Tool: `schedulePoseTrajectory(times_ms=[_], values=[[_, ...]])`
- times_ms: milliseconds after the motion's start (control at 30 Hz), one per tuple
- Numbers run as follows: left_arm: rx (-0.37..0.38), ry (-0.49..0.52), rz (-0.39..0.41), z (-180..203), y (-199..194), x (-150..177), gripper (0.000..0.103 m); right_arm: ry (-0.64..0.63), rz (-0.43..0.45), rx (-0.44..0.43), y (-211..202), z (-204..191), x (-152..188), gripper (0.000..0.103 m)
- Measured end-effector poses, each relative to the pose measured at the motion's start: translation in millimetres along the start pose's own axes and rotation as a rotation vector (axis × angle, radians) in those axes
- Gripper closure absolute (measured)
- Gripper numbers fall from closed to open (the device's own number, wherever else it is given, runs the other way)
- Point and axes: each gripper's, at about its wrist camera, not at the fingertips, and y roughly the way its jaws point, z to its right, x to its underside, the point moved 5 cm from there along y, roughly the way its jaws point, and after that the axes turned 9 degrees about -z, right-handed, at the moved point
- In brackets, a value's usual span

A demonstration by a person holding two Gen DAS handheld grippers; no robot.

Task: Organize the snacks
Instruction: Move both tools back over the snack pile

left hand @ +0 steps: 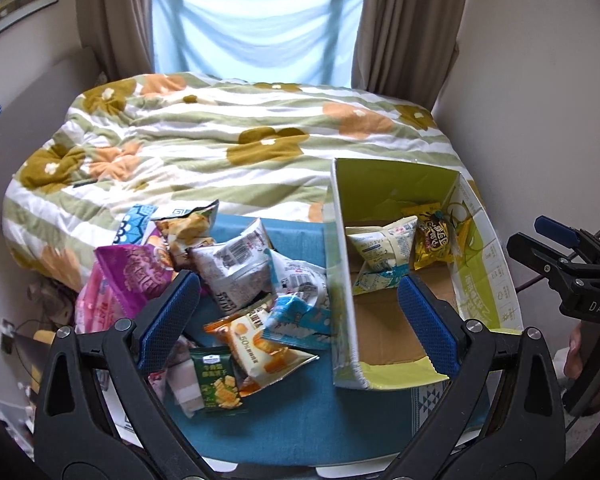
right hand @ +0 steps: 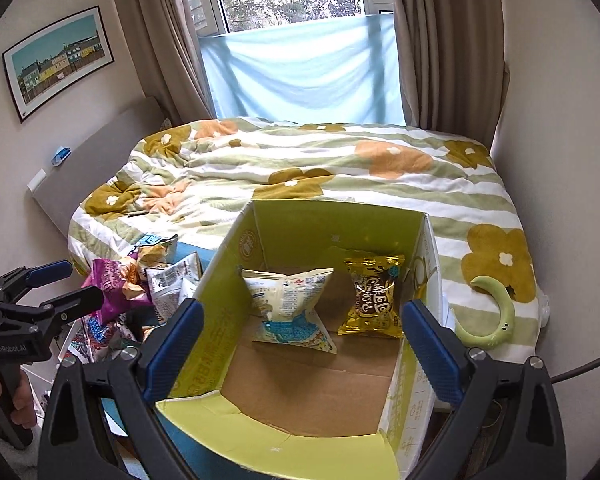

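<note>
An open cardboard box [right hand: 300,400] with a yellow-green lining stands on a blue cloth [left hand: 284,420] at the right side of the table, its long axis running from the near edge toward the bed [left hand: 240,140] behind it. Two packets lie on the box floor against the far wall: a white and blue packet [right hand: 288,304] toward the left wall, tipped on its side with its sealed ends pointing left and right, and a gold packet [right hand: 374,300] just beside it toward the right wall, standing nearly upright with its long axis from top to bottom.

Left of the box, a loose pile of snack packets [left hand: 236,272] covers the cloth up to the far left corner. Among them, a purple bag [left hand: 140,272] lies at the left edge, and an orange packet [left hand: 256,340] and a dark green packet [left hand: 216,380] lie nearest the front.

The right gripper [right hand: 300,336] hangs above the box with its blue pads spread wide and nothing between them. The left gripper [left hand: 296,312] hangs over the seam between pile and box, likewise spread and empty.

A green curved toy [right hand: 496,312] lies on the bedspread right of the box.
</note>
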Motion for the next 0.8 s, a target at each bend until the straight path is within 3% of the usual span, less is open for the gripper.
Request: schedulePoseTrajectory(times_ms=[167, 467, 800], values=[[-0.020, -0.019, 0.025, -50.7, -20.4, 13.8, 0.004, -0.012, 0.030, -0.012, -8.4, -40.6, 1.9, 0.004], [-0.038, -0.038, 0.000, -156.3, -35.4, 38.0, 0.004, -0.003, 0.046, -0.022, 4.5, -134.5, 3.2, 0.005], [0.000, -0.091, -0.099, -265.9, -0.8, 64.3, 0.004, -0.007, -0.013, -0.079, 65.2, -235.8, 5.3, 0.004]])
